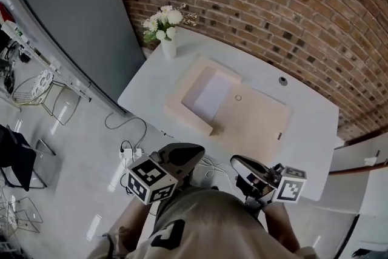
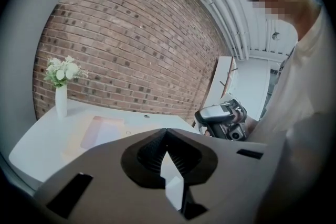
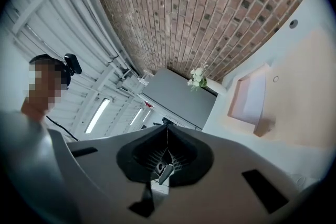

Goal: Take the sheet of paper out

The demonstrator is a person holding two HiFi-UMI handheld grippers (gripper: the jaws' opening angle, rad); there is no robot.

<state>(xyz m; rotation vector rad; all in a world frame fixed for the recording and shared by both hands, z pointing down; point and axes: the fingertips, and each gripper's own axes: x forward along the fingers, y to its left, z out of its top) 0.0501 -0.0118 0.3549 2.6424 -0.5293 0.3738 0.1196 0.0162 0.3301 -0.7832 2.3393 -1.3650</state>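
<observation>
Well, judging by how things lie, you haven't started on this one yet.

1. Head view: the sheet of paper (image 1: pixel 212 96) lies flat inside the shallow tray (image 1: pixel 182 113) near the middle of the frame. The sheet is smooth and pale, and nothing touches it. The tray looks like light wood or card with low square walls. It joins a flat beige board (image 1: pixel 260 121) on the matte white table (image 1: pixel 306 100), which has rounded corners. Your left gripper (image 1: pixel 197 151) and right gripper (image 1: pixel 237 164) sit at the bottom of the frame, short of the table's near edge and well apart from the tray. So the reach, the grab and the lift-out are all left to do.
2. Left gripper view: your jaws are pressed together at the tips with nothing in them, and you can see the dark ribbed pads. The paper shows left of centre. A slim white vase (image 2: pixel 61 101) stands at the far left against a rough brick wall (image 2: pixel 142 44).
3. Right gripper view: these jaws are closed too, and empty. The tray and paper sit at the right edge of the frame.
</observation>
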